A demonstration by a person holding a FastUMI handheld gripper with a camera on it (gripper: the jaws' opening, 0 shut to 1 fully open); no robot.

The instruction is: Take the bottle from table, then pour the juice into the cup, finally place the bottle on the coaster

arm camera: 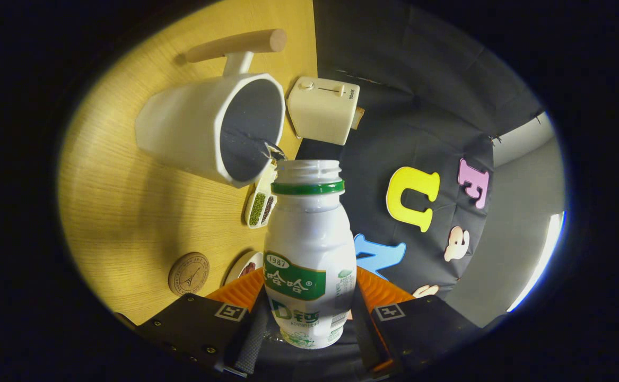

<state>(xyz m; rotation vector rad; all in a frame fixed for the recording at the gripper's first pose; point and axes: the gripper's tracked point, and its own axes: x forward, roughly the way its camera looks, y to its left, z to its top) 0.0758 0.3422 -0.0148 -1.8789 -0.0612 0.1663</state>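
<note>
Bottle (309, 254) — white, uncapped, with a green ring under its threaded neck — sits clamped between the two fingers of the gripper (309, 323), which press against its lower body from either side, closed down to the bottle's width. The whole view is rolled over, so the table (129, 212) stands like a wall beside the bottle, and the bottle is tipped with its mouth right at the rim of the cup (208, 127). A thin clear stream (275, 150) runs from the mouth over the rim into the cup's dark inside.

The cup is white and faceted, with a wooden handle (237, 44) on a white stem, and it rests on the yellow wood-grain table. The round coaster (189, 273), brown with a tower drawn on it, lies on the same top, well apart from the cup and near the gripper's body. Between cup and bottle a small divided dish (260, 207) holds green and dark beans; another dish edge (245, 267) shows just beside the bottle's label. A cream toaster (322, 109) stands at the table's far edge, just beyond the cup.

Past the table hangs black cloth (394, 95) — the booth's wall — and beyond it a pale grey room wall (521, 223) with a bright strip of light (540, 265).
</note>
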